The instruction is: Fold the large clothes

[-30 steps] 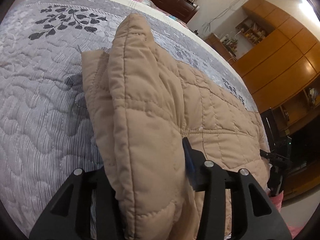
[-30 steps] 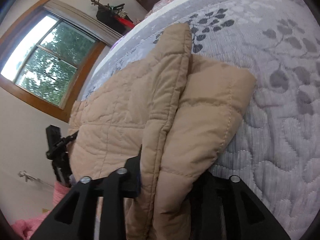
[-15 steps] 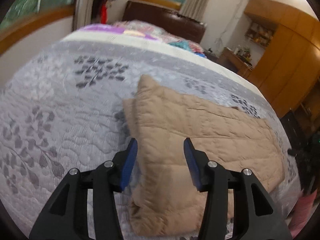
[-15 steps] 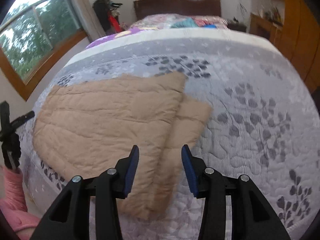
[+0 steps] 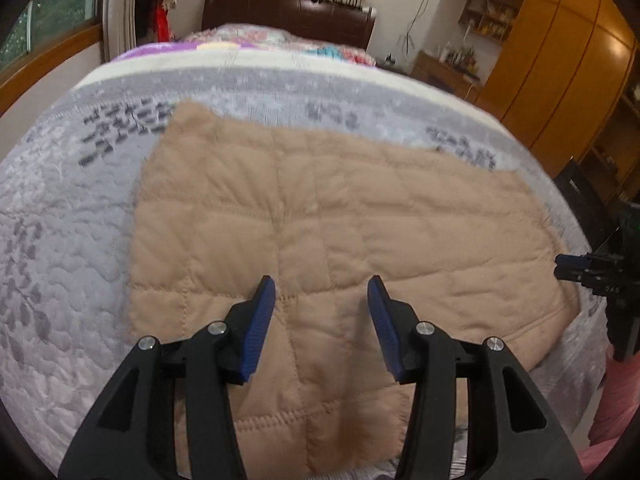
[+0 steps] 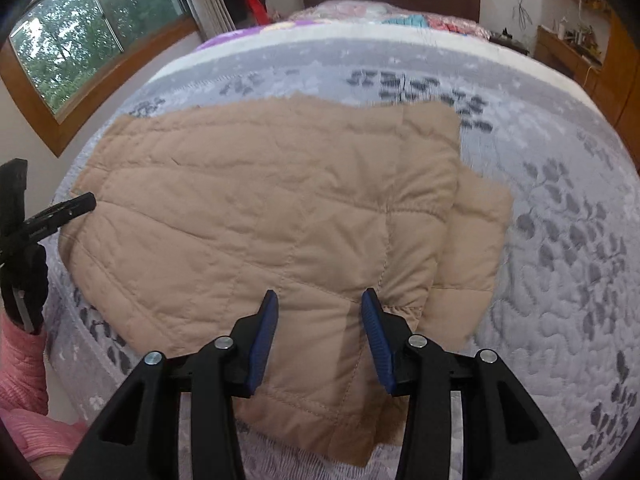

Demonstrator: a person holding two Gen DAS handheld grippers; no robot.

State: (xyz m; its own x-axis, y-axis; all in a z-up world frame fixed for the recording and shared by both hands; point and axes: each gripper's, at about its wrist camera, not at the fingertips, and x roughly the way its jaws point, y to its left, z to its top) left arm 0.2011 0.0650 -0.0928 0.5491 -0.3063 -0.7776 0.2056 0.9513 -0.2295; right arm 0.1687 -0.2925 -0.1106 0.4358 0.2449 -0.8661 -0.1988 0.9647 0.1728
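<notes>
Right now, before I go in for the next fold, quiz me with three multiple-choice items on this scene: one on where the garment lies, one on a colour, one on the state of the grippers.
1. Where does the quilted garment lie?
A. On the grey leaf-patterned bedspread
B. On the floor
C. Over the headboard

2. What colour is the garment?
A. Navy
B. Tan
C. White

3. How do the left gripper and right gripper stand?
A. Both shut on fabric
B. One open, one shut
C. Both open, holding nothing

Answers: 1 A, the bedspread shows around its edges in both views; 2 B, a plain tan all over; 3 C, the blue pads stand apart with the garment lying below them.
</notes>
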